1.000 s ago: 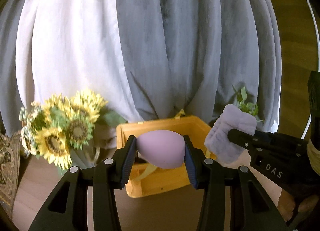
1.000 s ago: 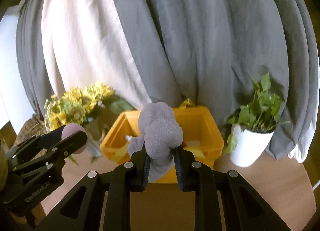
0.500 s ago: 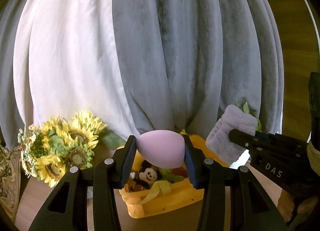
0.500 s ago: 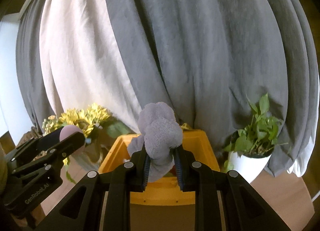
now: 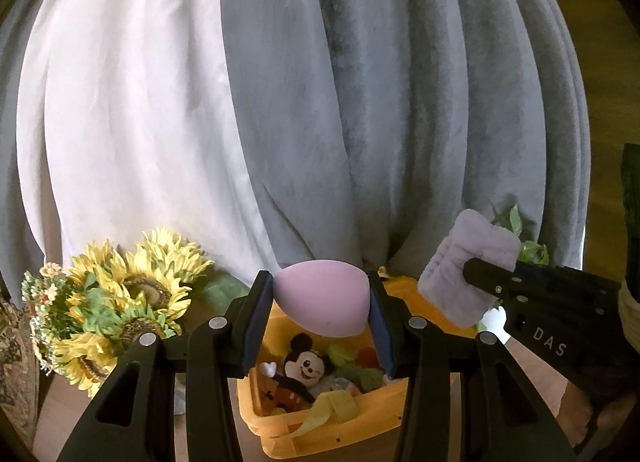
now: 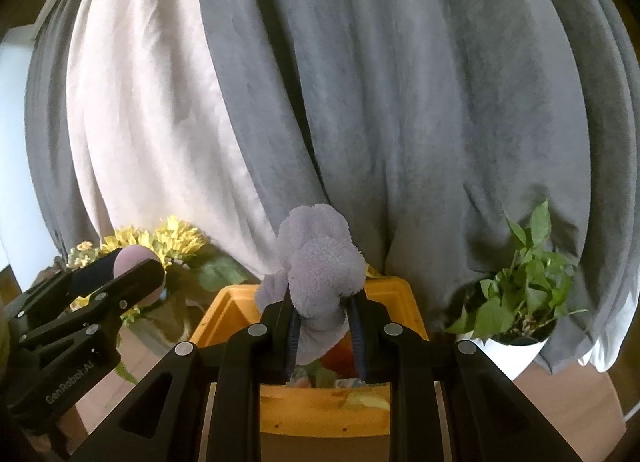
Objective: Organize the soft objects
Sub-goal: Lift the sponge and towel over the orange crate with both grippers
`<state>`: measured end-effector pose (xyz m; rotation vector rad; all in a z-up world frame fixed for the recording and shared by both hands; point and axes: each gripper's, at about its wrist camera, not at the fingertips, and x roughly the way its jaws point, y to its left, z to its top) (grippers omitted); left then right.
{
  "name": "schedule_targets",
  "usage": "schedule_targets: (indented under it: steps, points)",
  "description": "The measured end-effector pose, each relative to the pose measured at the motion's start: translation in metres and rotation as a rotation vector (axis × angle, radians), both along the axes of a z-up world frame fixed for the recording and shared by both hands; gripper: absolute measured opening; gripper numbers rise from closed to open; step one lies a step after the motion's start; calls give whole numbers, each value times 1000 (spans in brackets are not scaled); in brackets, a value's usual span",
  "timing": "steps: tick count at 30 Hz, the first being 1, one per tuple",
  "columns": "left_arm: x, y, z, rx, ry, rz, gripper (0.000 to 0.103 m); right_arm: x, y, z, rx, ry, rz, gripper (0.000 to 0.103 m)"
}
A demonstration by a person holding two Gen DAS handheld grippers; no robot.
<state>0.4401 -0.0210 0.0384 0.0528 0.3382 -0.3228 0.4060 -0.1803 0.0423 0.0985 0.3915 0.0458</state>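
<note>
Gripping a lilac egg-shaped sponge [image 5: 324,300] between its blue pads, the left claw [image 5: 322,316] hung above the yellow bin [image 5: 336,428], the landmark for everything here. The sponge sat clear of the bin, over its back half, pinched at both sides with its narrow end pointing down and toward the right pad. Inside the bin lay a mouse plush toy [image 5: 298,372] on its back, with soft green, red and yellow pieces beside it that are too jumbled to tell apart, and a pale yellow strap [image 5: 324,410] draped over the near wall.

The right claw [image 6: 322,326] was closed tight on a fluffy grey-lilac cloth [image 6: 320,274], which bulged above the pads and trailed a little below them, held over the bin's near part without touching it.

To the left of the bin stood a bunch of sunflowers [image 5: 120,310]; to its right, a leafy green plant in a white pot [image 6: 520,302]. Behind the bin hung grey and white curtains [image 6: 400,102]. The bin rested on a wooden desk [image 6: 568,402].
</note>
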Motion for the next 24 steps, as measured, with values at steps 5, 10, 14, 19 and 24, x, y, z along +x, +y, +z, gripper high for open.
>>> schedule_targets:
  steps: [5,10,14,19,24]
  points:
    - [20,-8,-10,17,25,7,45,19,-3,-9,0,29,0,23]
    - [38,-15,-22,31,56,12,45,39,-9,-20,-5,60,-2,23]
    - [52,-21,-34,41,87,16,45,55,-13,-30,-10,87,-4,23]
    - [69,-27,-49,49,133,18,45,73,-18,-45,-11,124,-4,23]
    - [81,-33,-66,56,179,9,45,88,-21,-59,-14,166,-3,24]
